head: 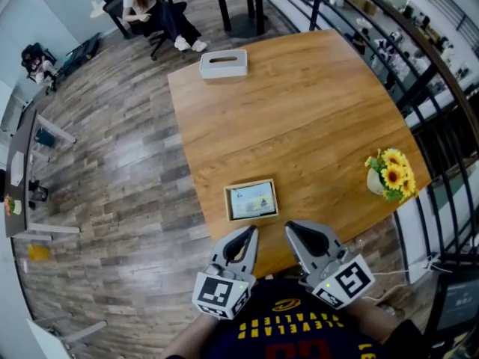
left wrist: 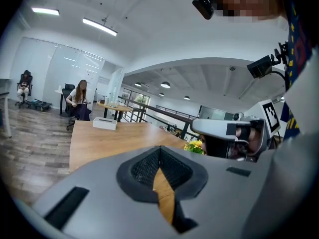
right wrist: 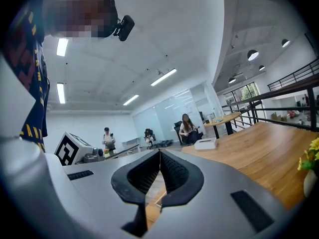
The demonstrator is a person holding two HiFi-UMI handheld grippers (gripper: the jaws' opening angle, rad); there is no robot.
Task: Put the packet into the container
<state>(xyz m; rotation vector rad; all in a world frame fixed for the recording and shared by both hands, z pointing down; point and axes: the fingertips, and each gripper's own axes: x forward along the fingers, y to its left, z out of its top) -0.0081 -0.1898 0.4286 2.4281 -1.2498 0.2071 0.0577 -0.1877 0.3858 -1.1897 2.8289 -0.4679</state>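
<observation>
Holding the left gripper [head: 251, 235] pressed fully together, nothing pinched between its jaws. Holding the right gripper [head: 293, 229] closed up the same way, also empty. Carrying the two side by side with a gap between them, on the near side of the shallow light-wood rectangular container [head: 227, 203], tips aiming toward it and touching nothing. Looking down on the flat pale blue-and-white packet [head: 253, 199] lying inside that container and filling most of it. Resting the container on the warm brown wooden tabletop [head: 299, 111], close to its near edge. Passing, well to the right of the container, a bunch of yellow sunflowers [head: 392, 172] in a small white pot [head: 373, 182] by the tabletop's right edge. Reaching, far beyond the container at the tabletop's far edge, a white rectangular box [head: 223, 63] with a slot in its top. Taking in, farther beyond the container still, a person [head: 153, 10] sitting on a dark chair over the grey wood-plank floor [head: 112, 163].
</observation>
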